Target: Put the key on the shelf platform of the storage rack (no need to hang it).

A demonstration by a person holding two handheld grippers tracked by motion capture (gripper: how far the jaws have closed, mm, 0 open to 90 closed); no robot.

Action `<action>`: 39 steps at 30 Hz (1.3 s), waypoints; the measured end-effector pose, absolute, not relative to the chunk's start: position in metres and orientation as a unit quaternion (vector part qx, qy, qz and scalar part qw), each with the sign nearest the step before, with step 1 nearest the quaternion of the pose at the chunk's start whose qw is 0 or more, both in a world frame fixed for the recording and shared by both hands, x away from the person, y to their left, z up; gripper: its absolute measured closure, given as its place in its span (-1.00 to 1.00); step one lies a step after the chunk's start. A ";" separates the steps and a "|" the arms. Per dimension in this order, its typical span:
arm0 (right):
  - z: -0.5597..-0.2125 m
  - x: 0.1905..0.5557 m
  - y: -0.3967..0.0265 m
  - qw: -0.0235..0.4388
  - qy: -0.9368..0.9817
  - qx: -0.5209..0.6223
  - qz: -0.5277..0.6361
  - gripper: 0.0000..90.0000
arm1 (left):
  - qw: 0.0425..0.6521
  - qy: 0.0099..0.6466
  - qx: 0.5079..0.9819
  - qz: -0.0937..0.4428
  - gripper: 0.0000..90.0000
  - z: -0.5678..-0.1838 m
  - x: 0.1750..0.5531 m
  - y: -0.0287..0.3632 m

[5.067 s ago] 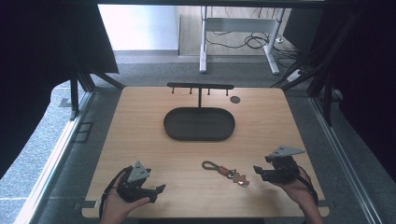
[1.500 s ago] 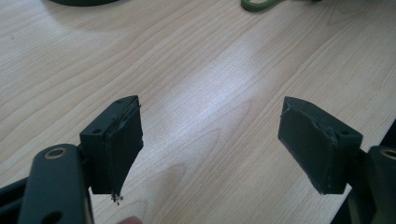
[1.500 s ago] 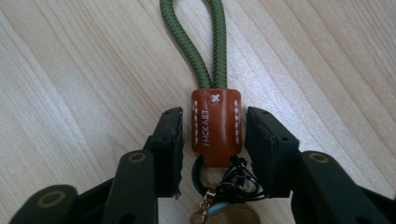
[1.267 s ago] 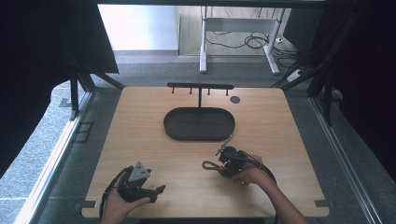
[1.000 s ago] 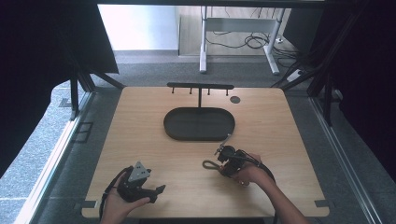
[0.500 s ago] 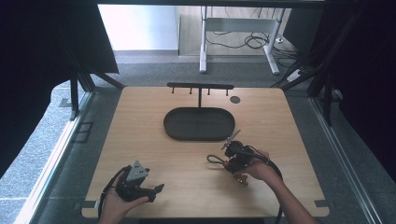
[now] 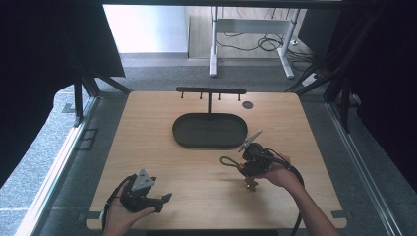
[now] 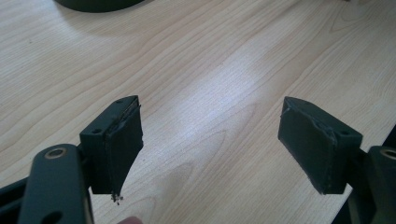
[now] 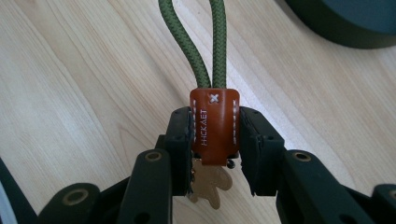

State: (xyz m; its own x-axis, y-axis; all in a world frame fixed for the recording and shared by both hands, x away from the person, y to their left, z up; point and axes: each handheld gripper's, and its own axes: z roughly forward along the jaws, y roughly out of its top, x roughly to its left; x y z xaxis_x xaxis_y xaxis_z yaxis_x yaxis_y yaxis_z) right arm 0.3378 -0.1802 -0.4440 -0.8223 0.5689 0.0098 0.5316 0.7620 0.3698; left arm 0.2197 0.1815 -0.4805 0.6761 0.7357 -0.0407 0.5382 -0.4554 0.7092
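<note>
At the table's near left the left gripper (image 7: 164, 197) rests low over the pale wooden tabletop (image 7: 147, 147), jaws spread wide with nothing between them. Behind centre sits the dark oval tray (image 7: 209, 130) under a black T-shaped hook rack (image 7: 210, 91). To the right, the right gripper (image 9: 215, 154) is clamped on the brown stitched leather tab (image 9: 214, 123) of an olive-green cord keychain (image 7: 229, 162), lifted above the wood. It looks light and limp; the stiff tab seems the surest hold, since the loop would flop.
</note>
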 end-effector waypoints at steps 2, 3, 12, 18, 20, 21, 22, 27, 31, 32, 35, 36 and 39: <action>-0.441 0.338 -0.179 0.053 0.937 0.292 0.183 0.49 | 0.360 0.378 0.842 0.137 -0.50 -0.480 0.220 0.182; -0.440 0.338 -0.179 0.054 0.938 0.290 0.183 0.49 | 0.360 0.378 0.842 0.137 -0.50 -0.480 0.220 0.182; -0.431 0.339 -0.173 0.060 0.940 0.283 0.182 0.49 | 0.362 0.379 0.841 0.138 -0.50 -0.479 0.219 0.184; -0.428 0.341 -0.171 0.062 0.940 0.282 0.180 0.49 | 0.361 0.378 0.841 0.137 -0.50 -0.479 0.219 0.183; -0.425 0.341 -0.170 0.065 0.940 0.281 0.181 0.49 | 0.362 0.378 0.841 0.137 -0.50 -0.479 0.219 0.183; -0.424 0.342 -0.170 0.066 0.941 0.280 0.180 0.49 | 0.362 0.378 0.841 0.138 -0.50 -0.479 0.219 0.183; -0.422 0.342 -0.170 0.066 0.941 0.279 0.181 0.49 | 0.362 0.379 0.841 0.138 -0.50 -0.479 0.219 0.183; -0.415 0.345 -0.167 0.070 0.941 0.276 0.182 0.49 | 0.361 0.377 0.842 0.137 -0.50 -0.480 0.219 0.182; -0.409 0.349 -0.164 0.076 0.942 0.272 0.184 0.49 | 0.362 0.378 0.841 0.137 -0.50 -0.479 0.219 0.183; -0.407 0.349 -0.163 0.075 0.941 0.274 0.183 0.49 | 0.362 0.379 0.841 0.138 -0.50 -0.479 0.219 0.184; -0.403 0.351 -0.160 0.075 0.942 0.271 0.185 0.49 | 0.363 0.379 0.840 0.138 -0.50 -0.478 0.219 0.185; -0.403 0.351 -0.159 0.075 0.942 0.269 0.186 0.49 | 0.363 0.379 0.840 0.139 -0.50 -0.478 0.219 0.184; -0.402 0.353 -0.156 0.075 0.942 0.268 0.186 0.49 | 0.365 0.378 0.840 0.139 -0.50 -0.477 0.219 0.184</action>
